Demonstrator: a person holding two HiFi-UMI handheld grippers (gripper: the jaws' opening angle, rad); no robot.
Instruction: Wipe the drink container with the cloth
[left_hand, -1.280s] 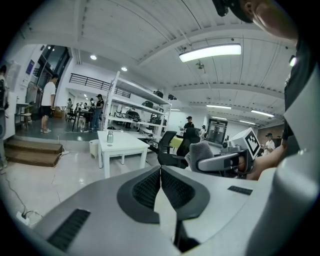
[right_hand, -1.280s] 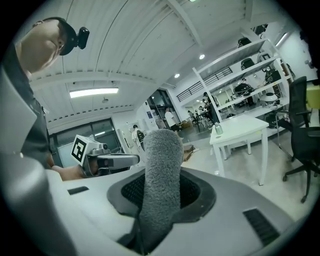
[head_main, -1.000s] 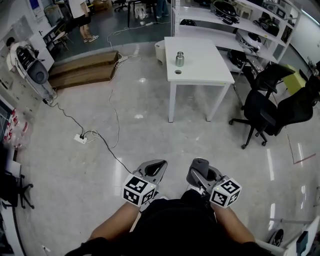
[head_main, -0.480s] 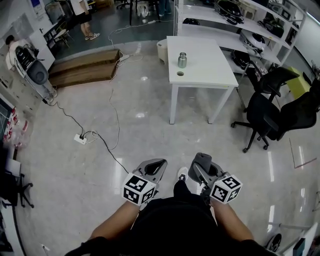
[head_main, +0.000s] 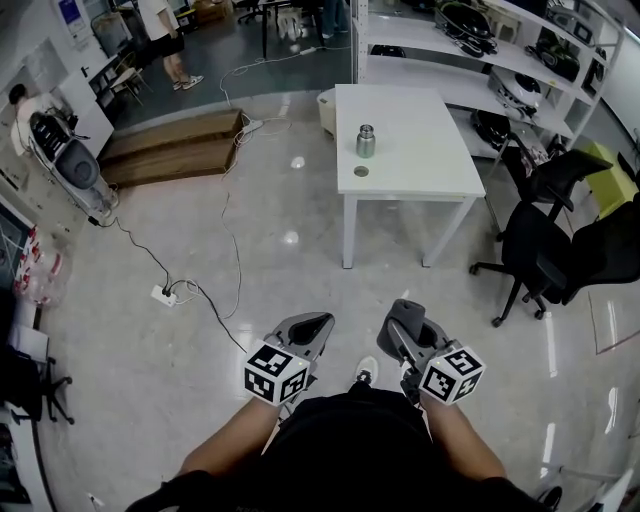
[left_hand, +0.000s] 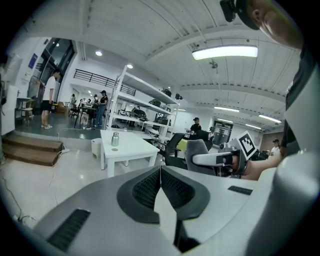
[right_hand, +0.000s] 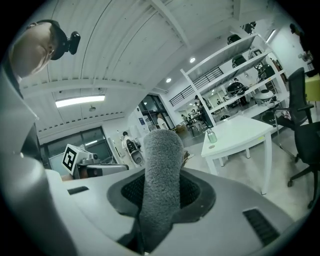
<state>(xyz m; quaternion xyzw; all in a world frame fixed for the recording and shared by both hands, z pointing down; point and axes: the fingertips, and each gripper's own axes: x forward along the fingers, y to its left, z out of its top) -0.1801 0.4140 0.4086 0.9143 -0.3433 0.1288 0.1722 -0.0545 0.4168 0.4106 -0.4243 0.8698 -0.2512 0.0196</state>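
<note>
The drink container, a small metal bottle, stands upright on a white table far ahead of me. It also shows as a bottle in the left gripper view and as a bottle in the right gripper view. A small round disc lies on the table in front of it. My right gripper is shut on a grey fuzzy cloth, which sticks out past its jaws. Held beside it, my left gripper is shut, with its ribbed pads together and nothing between them. Both grippers are low in front of my body, far from the table.
Black office chairs stand right of the table, and white shelving with gear is behind it. Cables and a power strip lie on the shiny floor at left. Wooden steps and a person are at the back left.
The table and the bottle have come lower and nearer in the head view as I walk toward them. Both grippers travel along, with their hold unchanged.
</note>
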